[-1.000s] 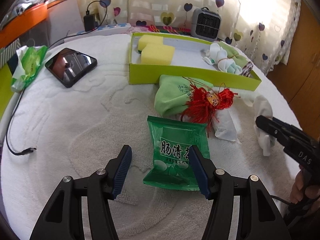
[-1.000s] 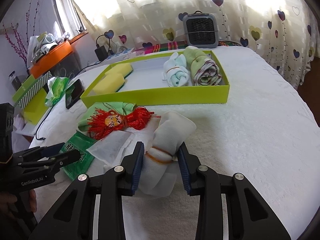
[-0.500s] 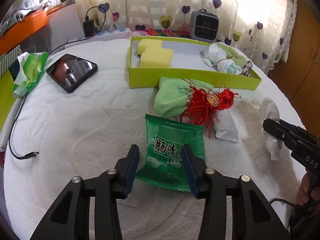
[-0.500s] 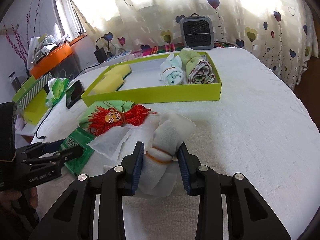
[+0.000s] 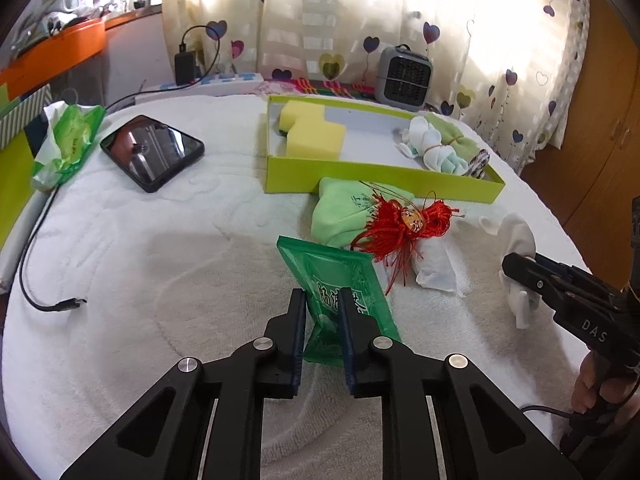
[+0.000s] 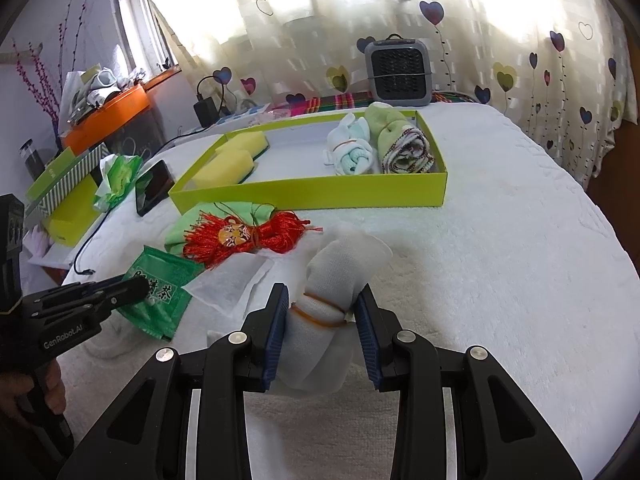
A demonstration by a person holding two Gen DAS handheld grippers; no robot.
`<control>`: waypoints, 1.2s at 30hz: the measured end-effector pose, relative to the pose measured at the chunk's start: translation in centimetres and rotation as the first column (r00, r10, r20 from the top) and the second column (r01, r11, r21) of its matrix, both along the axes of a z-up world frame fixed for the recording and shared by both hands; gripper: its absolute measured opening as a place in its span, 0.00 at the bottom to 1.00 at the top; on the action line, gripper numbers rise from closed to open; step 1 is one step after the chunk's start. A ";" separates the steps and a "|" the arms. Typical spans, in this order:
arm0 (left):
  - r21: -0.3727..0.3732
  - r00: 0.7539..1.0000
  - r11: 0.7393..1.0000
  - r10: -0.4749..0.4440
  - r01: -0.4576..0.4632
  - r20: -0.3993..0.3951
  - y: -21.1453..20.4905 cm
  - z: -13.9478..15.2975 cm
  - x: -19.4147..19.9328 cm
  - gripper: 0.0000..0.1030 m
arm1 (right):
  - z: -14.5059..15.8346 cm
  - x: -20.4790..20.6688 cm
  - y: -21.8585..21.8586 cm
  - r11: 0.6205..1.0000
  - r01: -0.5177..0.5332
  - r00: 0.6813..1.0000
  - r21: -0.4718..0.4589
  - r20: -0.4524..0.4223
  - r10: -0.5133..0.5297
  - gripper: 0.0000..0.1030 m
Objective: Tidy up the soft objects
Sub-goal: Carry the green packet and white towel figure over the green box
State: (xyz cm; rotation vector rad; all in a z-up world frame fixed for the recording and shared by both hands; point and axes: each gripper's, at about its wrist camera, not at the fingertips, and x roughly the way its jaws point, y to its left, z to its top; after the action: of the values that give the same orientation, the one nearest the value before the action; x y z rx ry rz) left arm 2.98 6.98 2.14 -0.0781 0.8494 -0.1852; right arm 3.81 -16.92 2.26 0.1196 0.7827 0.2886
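Observation:
My left gripper (image 5: 322, 300) has its jaws closing on a green tea packet (image 5: 340, 276); the pads press its near end and the foil buckles upward off the white bedspread. My right gripper (image 6: 322, 294) is shut on a white cloth roll (image 6: 340, 264) tied with an orange rubber band, to the right of the packet. Between them lie a light green pouch (image 5: 340, 208), a red tassel ornament (image 5: 408, 220) and a white sachet (image 5: 434, 268). Behind stands a lime box (image 5: 380, 178) holding yellow sponges (image 5: 316, 136) and rolled cloths (image 5: 432, 152).
A black phone (image 5: 152, 152), a green tissue pack (image 5: 68, 140) and a loose cable (image 5: 40, 240) lie at the left. A grey heater (image 5: 404, 78) stands behind the box. A hand (image 5: 592, 380) holds the right gripper's handle at the bed's right edge.
The left jaws have gone from wide apart to pressing on the green packet, which now stands buckled instead of flat. The right gripper has kept its hold on the white roll.

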 end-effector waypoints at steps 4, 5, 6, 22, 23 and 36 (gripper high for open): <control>-0.010 1.000 1.000 0.018 -0.017 0.007 0.8 0.2 -0.3 0.13 | -0.1 0.1 0.0 1.000 0.001 1.000 0.002 -0.003 -0.001 0.34; -0.018 1.000 1.000 0.021 -0.021 0.011 1.0 0.3 -0.3 0.13 | -0.1 0.1 -0.1 1.000 0.002 1.000 0.003 -0.003 -0.002 0.34; -0.024 1.000 0.999 0.022 -0.022 0.013 1.1 0.4 -0.4 0.12 | -0.1 0.1 -0.1 1.000 0.003 1.000 0.003 -0.003 -0.003 0.34; -0.091 0.998 0.996 0.007 -0.002 0.063 1.1 2.6 -0.6 0.11 | 0.5 -0.1 -0.2 1.000 0.001 1.000 0.008 0.021 -0.001 0.34; -0.100 0.998 0.995 0.005 0.001 0.067 1.2 2.8 -0.6 0.11 | 0.6 -0.1 -0.2 1.000 0.001 1.000 0.007 0.023 -0.001 0.34; -0.104 0.994 0.995 -0.003 0.014 0.109 0.8 4.4 1.2 0.11 | 2.1 0.9 0.1 1.000 -0.020 0.997 -0.016 0.067 0.021 0.34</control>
State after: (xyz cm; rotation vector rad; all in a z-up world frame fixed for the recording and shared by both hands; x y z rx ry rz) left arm 4.22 7.76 6.58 -0.1607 0.7314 -0.2400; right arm 4.67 -16.78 4.34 0.0869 0.7193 0.3049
